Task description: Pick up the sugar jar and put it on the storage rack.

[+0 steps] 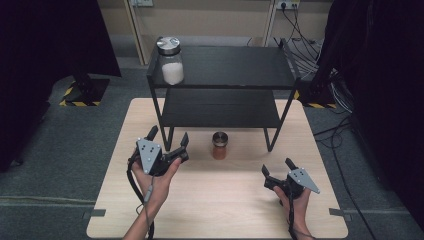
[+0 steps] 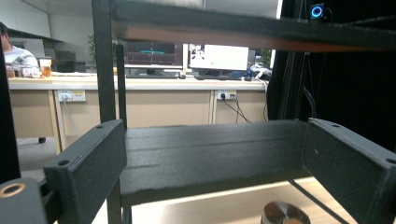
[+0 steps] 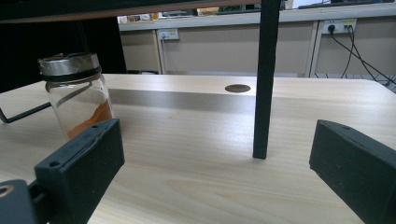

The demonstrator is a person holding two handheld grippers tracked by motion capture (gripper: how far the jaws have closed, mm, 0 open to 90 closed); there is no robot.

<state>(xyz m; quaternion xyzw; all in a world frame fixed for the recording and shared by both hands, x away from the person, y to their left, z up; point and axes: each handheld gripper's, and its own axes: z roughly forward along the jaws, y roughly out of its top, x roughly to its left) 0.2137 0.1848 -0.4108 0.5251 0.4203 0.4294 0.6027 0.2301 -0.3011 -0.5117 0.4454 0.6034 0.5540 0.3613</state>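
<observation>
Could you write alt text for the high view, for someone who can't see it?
A person's hands hold two open grippers, the left gripper and right gripper, over a wooden table; between them stands a small jar of orange powder. Behind it, a black two-tier shelf carries a jar of white powder on its top tier.

Both grippers' (image 1: 168, 140) (image 1: 276, 166) fingers apparently spread.

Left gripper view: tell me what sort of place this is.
Probably an office or lab. Behind the black shelf rack stand a long desk with computer monitors and wall sockets.
</observation>
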